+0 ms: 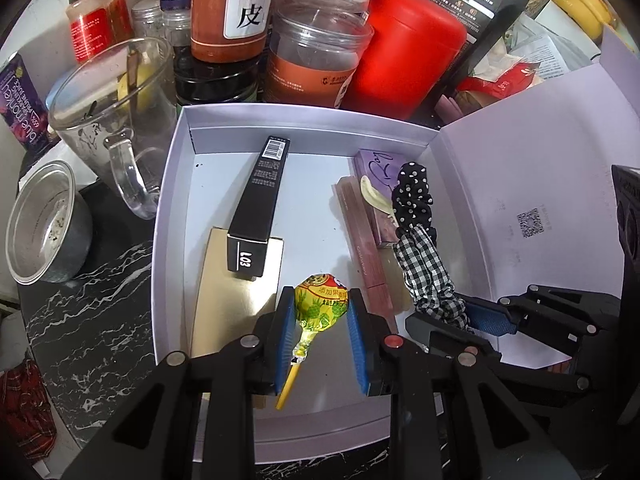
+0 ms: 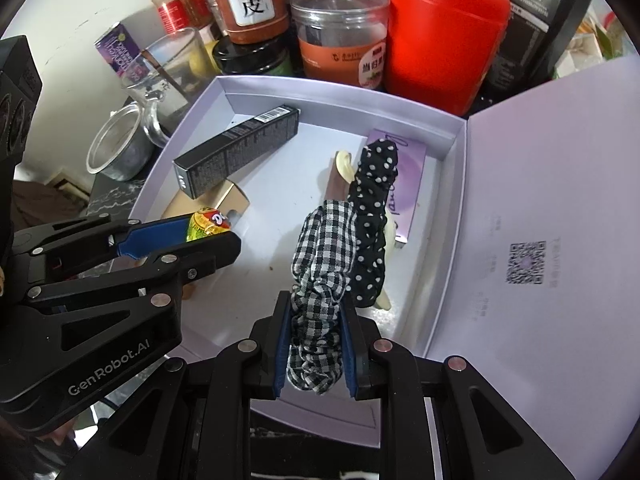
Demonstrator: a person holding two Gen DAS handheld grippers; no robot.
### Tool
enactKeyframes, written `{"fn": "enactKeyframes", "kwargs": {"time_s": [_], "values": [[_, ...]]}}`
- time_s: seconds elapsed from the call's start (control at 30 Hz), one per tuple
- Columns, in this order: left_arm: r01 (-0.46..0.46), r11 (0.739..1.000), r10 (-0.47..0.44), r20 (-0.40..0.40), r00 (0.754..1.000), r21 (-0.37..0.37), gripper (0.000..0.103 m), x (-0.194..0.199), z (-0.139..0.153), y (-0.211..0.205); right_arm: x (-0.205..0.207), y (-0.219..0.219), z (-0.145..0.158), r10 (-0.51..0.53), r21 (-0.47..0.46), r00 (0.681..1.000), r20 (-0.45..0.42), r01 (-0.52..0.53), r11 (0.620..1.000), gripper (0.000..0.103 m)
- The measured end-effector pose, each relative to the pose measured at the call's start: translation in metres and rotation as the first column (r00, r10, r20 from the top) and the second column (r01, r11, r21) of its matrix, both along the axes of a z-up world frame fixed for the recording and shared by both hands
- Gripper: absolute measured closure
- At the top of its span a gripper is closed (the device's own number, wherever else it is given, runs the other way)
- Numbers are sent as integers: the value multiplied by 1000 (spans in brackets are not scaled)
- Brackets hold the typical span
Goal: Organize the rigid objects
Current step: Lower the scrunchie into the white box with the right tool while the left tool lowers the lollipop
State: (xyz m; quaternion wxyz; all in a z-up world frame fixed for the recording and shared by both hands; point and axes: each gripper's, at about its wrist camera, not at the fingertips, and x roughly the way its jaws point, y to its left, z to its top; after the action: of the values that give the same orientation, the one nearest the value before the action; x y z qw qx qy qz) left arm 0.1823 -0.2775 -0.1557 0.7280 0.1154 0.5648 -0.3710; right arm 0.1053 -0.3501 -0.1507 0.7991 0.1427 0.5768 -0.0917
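My left gripper (image 1: 320, 300) is shut on a lollipop (image 1: 322, 302) in a yellow-green wrapper, its yellow stick hanging down between the pads, low over the white box (image 1: 172, 184). My right gripper (image 2: 314, 304) is shut on a black-and-white checked scrunchie (image 2: 320, 256), which drapes onto a polka-dot scrunchie (image 2: 374, 200) in the box. The left gripper (image 2: 224, 236) also shows at the left of the right wrist view. In the box lie a long black carton (image 1: 260, 196), a gold card (image 1: 236, 280), a pink stick (image 1: 360, 232) and a purple packet (image 1: 380, 172).
Behind the box crowd a red canister (image 1: 404, 48), several jars (image 1: 320, 52) and a glass mug (image 1: 116, 120). A metal tin (image 1: 44, 220) stands left on the dark marble counter (image 1: 100, 320). The box's open lid (image 2: 540, 220) lies to the right.
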Motion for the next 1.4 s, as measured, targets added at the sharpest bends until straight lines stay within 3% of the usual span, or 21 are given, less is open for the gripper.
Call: {"fn": "enactKeyframes", "kwargs": {"time_s": [0.37,0.87,1.23,1.4], "values": [[-6,1000,6,-19,1000,7,78,17,-17,-7,7,-3,-21,-39,33,999,-7,39,999,81],[54,999,-54,5,999,0,78,24,-24,-30,12,-7,-44,-74,44,997,-29,76,996,81],[76,997,-77,26,997,31,78,17,-19,-27,18,-11,-39,-79,53,996,-39,81,995,78],[79,996,-80,12,997,34,78,16,-16,-19,19,-8,-32,-74,35,996,-44,76,997,72]]}}
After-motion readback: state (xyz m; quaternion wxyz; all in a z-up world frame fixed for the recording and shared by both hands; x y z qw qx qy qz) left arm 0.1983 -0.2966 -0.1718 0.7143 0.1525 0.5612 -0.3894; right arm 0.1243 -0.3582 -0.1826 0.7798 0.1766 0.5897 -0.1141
